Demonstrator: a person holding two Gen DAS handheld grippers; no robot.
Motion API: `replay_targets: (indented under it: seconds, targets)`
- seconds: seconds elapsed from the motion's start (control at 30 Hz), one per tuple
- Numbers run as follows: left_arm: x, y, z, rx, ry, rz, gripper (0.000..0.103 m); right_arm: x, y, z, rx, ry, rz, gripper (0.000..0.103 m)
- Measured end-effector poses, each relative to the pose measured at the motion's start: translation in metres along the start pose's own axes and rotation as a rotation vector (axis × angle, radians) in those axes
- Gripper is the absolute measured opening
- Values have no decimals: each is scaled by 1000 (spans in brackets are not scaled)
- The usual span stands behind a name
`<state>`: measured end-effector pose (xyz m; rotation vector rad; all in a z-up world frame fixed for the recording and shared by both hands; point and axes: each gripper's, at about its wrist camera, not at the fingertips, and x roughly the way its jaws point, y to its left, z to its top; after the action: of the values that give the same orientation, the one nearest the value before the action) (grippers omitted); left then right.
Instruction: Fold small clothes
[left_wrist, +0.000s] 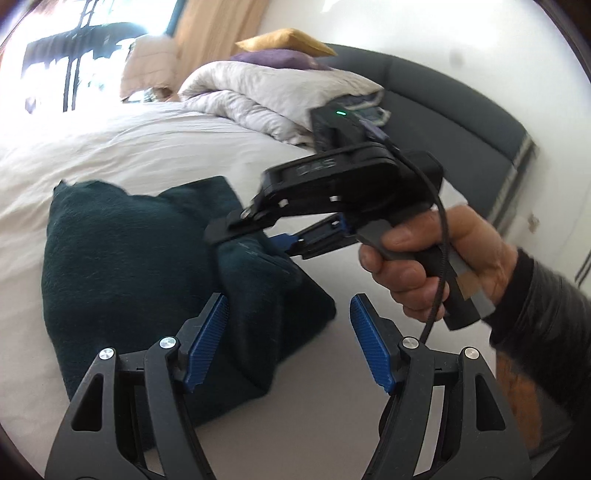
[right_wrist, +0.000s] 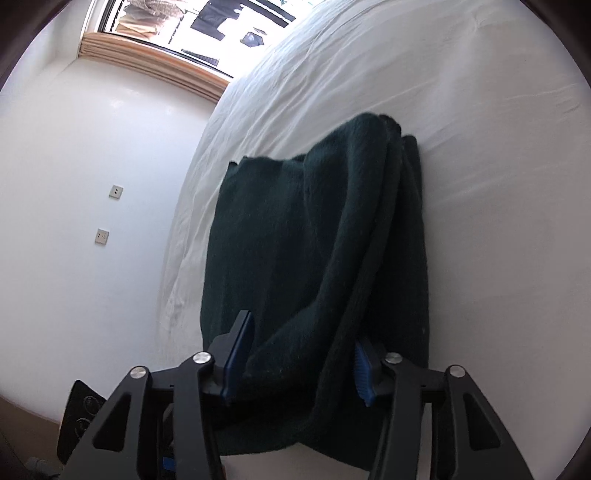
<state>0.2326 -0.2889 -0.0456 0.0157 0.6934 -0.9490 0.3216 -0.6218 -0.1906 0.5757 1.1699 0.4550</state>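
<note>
My right gripper (right_wrist: 299, 360) stands part open with a fold of the dark green cloth (right_wrist: 314, 229) bunched between its pads, loose rather than pinched. My left gripper (left_wrist: 288, 339) gapes wide, empty, its left pad at the cloth's edge. The cloth lies doubled on the white bed (right_wrist: 461, 110), rumpled; I judge it needs another fold and smoothing. No containers in sight.

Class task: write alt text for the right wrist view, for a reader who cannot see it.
A dark green cloth, loosely folded, lies on a white bed, its near fold between the parted blue pads of the right gripper. A white wall and a bright window fill the left.
</note>
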Motion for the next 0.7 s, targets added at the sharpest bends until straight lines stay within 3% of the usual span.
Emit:
replay_targets:
  seconds: [0.1, 0.27, 0.3, 0.33, 0.7]
  targets:
    - [-3, -7, -4, 43, -6, 14, 68, -3, -5, -18, 17, 21, -21, 45]
    - [-2, 14, -5, -66, -9, 22, 68, -13, -5, -38, 9, 15, -38, 43]
    - [-1, 17, -6, -74, -6, 32, 68, -15, -5, -39, -2, 9, -49, 31]
    - [-1, 19, -7, -73, -3, 49, 68, -17, -3, -40, -19, 1, -69, 13]
    - [-17, 61, -11, -187, -9, 103, 68, -35, -20, -49, 4, -119, -83, 10]
